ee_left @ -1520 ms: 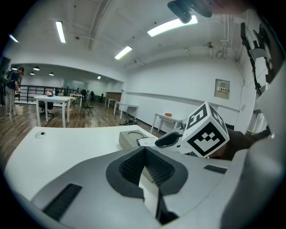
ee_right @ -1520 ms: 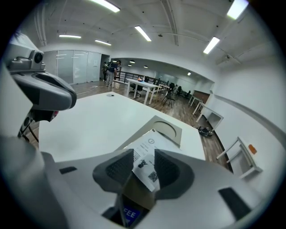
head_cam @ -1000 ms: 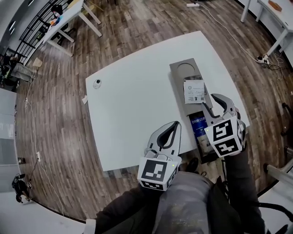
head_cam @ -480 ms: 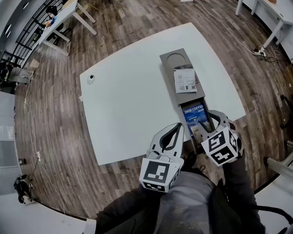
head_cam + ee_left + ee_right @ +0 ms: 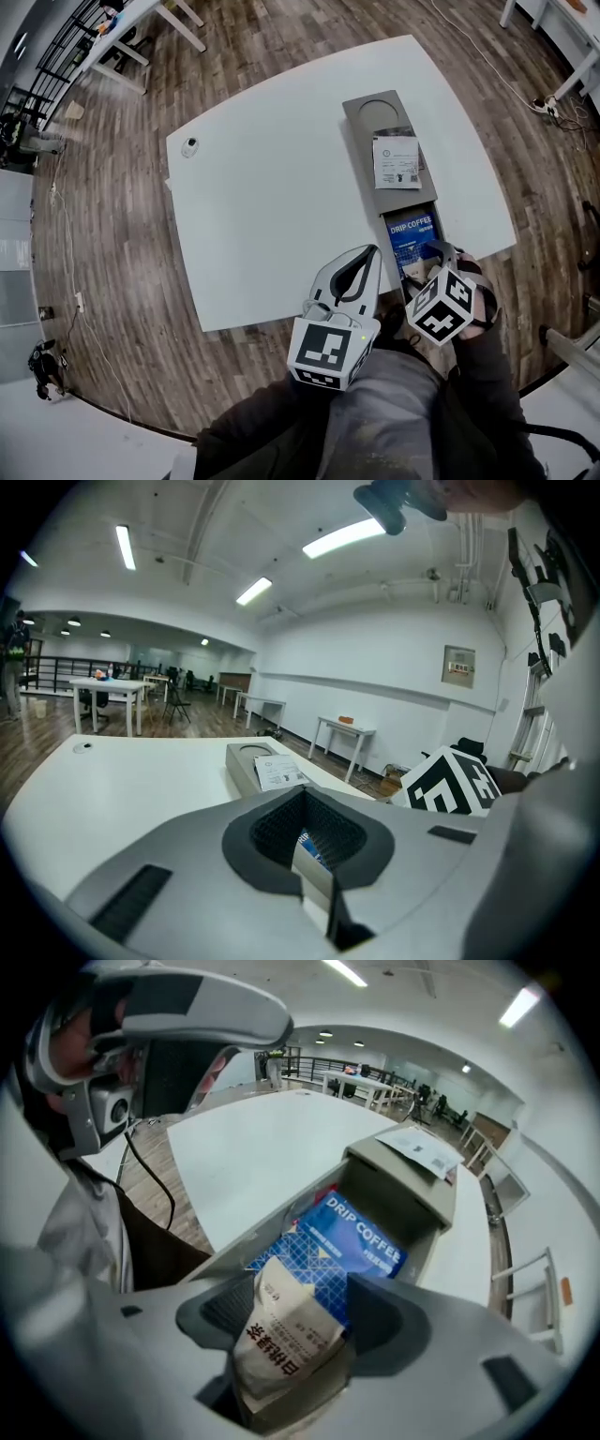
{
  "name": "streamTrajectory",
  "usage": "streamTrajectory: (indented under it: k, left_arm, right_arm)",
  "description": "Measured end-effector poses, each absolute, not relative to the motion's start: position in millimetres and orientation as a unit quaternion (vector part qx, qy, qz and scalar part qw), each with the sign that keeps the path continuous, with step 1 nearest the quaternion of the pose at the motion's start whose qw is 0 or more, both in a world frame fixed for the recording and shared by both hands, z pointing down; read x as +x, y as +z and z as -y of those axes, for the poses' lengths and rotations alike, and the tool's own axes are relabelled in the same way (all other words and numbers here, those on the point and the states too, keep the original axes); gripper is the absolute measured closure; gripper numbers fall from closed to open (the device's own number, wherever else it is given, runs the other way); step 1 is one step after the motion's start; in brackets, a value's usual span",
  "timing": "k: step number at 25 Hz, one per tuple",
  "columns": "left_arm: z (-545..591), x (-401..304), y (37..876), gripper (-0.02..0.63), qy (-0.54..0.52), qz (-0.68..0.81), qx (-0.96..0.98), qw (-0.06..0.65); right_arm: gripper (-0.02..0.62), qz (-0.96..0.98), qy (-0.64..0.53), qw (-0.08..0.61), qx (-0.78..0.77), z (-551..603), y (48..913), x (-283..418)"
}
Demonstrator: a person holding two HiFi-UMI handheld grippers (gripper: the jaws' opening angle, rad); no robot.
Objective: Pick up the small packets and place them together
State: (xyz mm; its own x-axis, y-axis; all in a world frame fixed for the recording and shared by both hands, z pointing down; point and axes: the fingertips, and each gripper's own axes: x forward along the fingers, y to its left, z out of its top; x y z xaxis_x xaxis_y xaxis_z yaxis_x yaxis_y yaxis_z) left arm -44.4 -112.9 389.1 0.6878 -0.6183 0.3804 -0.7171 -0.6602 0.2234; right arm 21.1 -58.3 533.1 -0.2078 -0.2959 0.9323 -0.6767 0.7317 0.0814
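A long grey box (image 5: pixel 370 127) lies on the white table (image 5: pixel 272 187), with its near end open. A blue DRIP COFFEE packet (image 5: pixel 412 234) lies in that open part (image 5: pixel 361 1232). My right gripper (image 5: pixel 441 258) points steeply down over the box's near end. A small beige packet (image 5: pixel 286 1335) with dark print stands between its jaws (image 5: pixel 300 1307). Those jaws have just been opening and now stand wide, apart from the packet's right side. My left gripper (image 5: pixel 368 253) hovers at the table's near edge, left of the box, shut and empty (image 5: pixel 305 799).
A white printed label (image 5: pixel 397 162) lies on the box's lid, beside a round recess (image 5: pixel 380 110). A small round object (image 5: pixel 190 145) sits near the table's far left corner. Wooden floor surrounds the table, and other white tables (image 5: pixel 553 19) stand further off.
My right gripper has drawn back to the box's near end and tipped downward, uncovering the blue packet. Its jaws stand wider. The left gripper has hardly shifted.
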Motion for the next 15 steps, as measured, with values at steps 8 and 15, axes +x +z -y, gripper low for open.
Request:
streamTrajectory:
  k: [8, 15]
  left_arm:
    - [119.3, -39.9, 390.0, 0.603, 0.137, 0.365, 0.903, 0.18]
    - [111.3, -31.9, 371.9, 0.603, 0.125, 0.362, 0.911, 0.155]
  right_arm:
    - [0.542, 0.758, 0.156, 0.521, 0.36, 73.2, 524.2, 34.6]
    - [0.551, 0.778, 0.123, 0.445, 0.426, 91.4, 476.3, 39.0]
